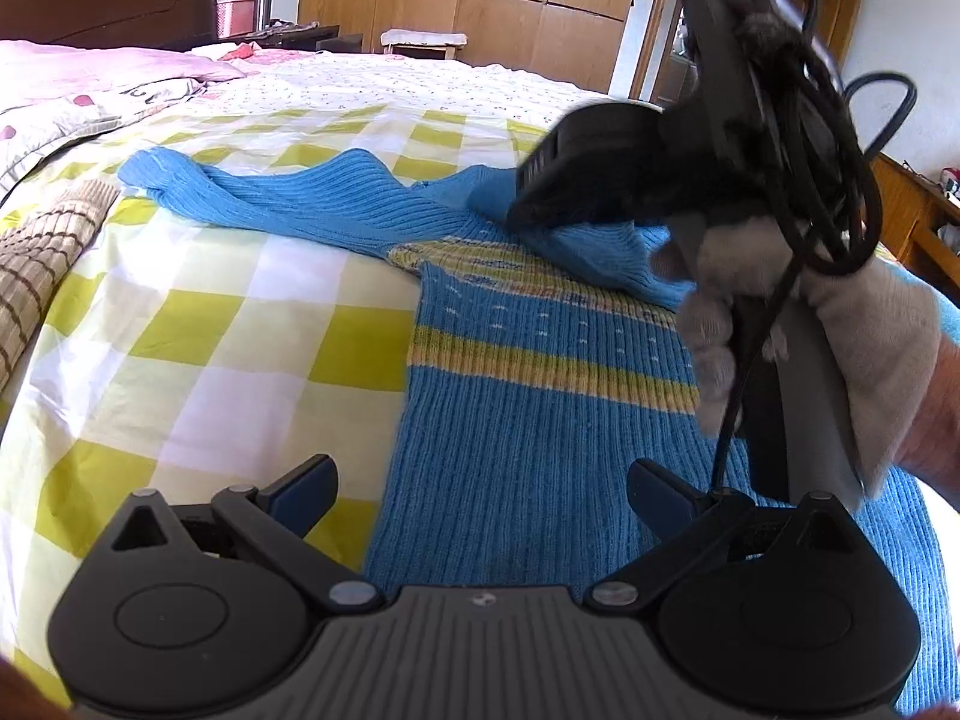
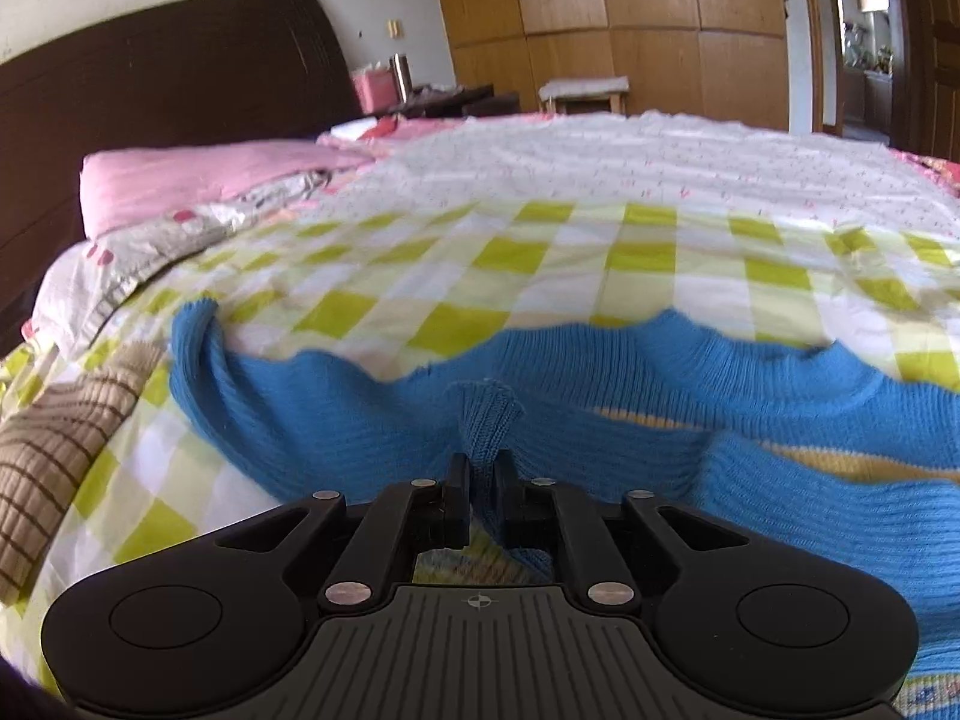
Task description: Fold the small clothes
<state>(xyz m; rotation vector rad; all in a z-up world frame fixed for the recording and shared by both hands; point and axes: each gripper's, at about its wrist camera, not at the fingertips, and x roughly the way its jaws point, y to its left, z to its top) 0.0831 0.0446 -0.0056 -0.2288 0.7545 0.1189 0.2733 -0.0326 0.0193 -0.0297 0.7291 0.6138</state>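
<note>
Blue striped knit sweater (image 1: 540,408) on bed

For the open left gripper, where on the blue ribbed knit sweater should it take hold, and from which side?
Probably the blue ribbed knit sweater's free side edge just ahead of the left gripper, approached from the green-and-white checked sheet side. That edge lies flat and straight on the sheet, so one finger could slip beneath it. The right gripper already pinches a fold near the collar.
</note>
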